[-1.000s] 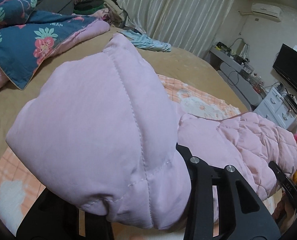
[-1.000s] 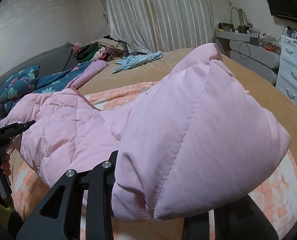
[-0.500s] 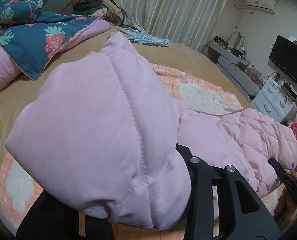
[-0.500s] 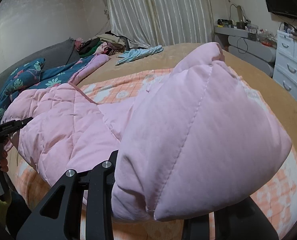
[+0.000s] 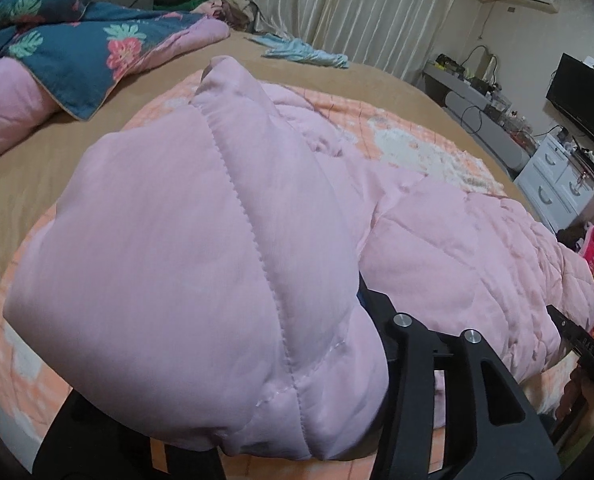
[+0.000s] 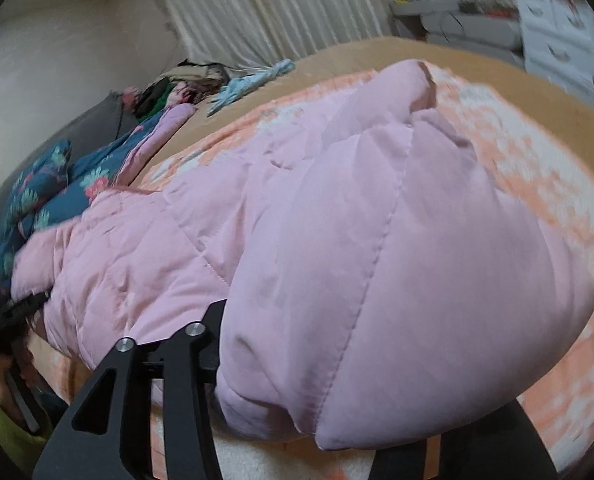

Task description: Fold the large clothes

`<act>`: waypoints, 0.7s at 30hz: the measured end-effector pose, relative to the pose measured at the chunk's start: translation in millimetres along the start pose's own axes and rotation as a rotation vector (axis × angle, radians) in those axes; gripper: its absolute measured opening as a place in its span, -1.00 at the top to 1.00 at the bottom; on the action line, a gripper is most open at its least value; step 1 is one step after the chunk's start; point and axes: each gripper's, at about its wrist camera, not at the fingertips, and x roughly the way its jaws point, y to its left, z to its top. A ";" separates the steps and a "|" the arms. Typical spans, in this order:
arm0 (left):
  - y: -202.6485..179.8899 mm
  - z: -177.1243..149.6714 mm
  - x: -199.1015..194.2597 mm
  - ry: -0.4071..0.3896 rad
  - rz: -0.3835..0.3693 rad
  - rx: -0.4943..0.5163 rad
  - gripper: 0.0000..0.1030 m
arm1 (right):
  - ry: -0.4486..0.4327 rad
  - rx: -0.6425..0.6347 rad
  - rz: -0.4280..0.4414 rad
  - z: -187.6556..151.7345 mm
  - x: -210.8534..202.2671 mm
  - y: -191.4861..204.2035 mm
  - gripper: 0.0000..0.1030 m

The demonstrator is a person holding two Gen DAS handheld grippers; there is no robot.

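- Since the earlier frames, both ends of the pink quilted garment (image 5: pixel 201 264) have come down and forward: the padded fold that hung above the bed a second ago now lies close over the orange checked blanket (image 5: pixel 413 128).
- The left gripper (image 5: pixel 297 392) has just been opening. Its corner of the padding sits between the jaws and hides both fingertips, so I cannot tell whether the pads press on it.
- The right gripper (image 6: pixel 337 380) has likewise just been opening, with the other corner bulging between its jaws and its fingertips hidden.
- The garment stretches left to right across the near part of the bed (image 5: pixel 77 152), one end at each gripper, which keeps the folded edge straight.
- Loosening both ends together probably lets the fold settle evenly.
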 end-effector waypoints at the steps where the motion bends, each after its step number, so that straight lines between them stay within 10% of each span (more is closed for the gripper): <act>1: 2.2 -2.3 1.5 0.003 0.000 -0.004 0.18 | 0.003 0.020 0.005 -2.6 0.8 -2.6 -0.04; 7: 11.6 -14.1 6.4 0.014 -0.001 -0.038 -0.01 | 0.023 0.134 0.002 -17.3 -0.9 -22.9 -0.68; 21: 10.7 -20.8 -37.4 0.044 0.037 -0.023 -0.80 | -0.069 0.102 -0.115 -28.4 -72.4 -14.8 -0.91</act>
